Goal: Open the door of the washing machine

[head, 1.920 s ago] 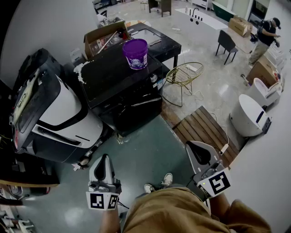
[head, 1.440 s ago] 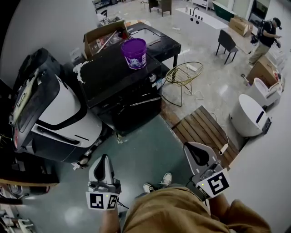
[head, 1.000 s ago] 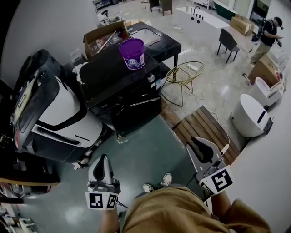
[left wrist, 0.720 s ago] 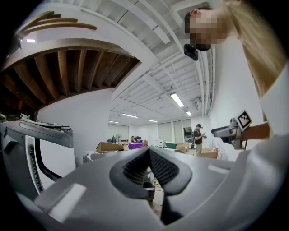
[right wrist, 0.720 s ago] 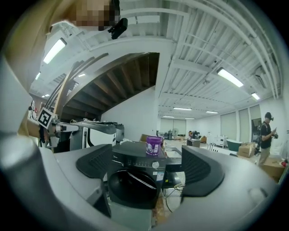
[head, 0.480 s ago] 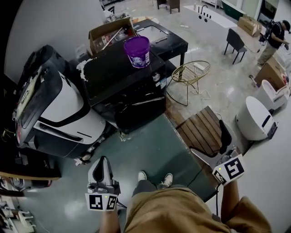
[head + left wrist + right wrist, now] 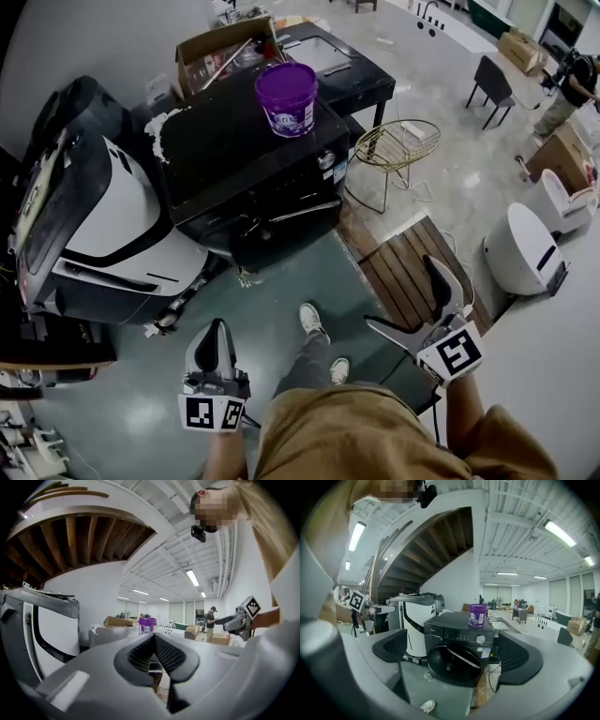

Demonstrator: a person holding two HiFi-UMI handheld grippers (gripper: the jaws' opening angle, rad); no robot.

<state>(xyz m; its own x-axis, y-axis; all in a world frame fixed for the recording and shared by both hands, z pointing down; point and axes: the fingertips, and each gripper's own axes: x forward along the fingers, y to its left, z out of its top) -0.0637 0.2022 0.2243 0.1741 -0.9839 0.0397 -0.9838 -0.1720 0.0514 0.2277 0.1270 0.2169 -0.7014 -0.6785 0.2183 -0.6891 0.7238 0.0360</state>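
Workshop floor (image 7: 281, 300): washing machine (image 7: 246, 169) stands at the green patch's far edge, door (image 7: 453, 665) shut, well apart from both tongs. Approach step. Right tongs (image 7: 401, 292) spread wide, empty, facing the door; left tongs (image 7: 219, 330) clenched, empty. Next, probably: close in, hook the door edge, pull.

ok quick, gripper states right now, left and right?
Left gripper: closed, nothing between the jaws.
Right gripper: open wide, empty; washing machine ahead, not touched.
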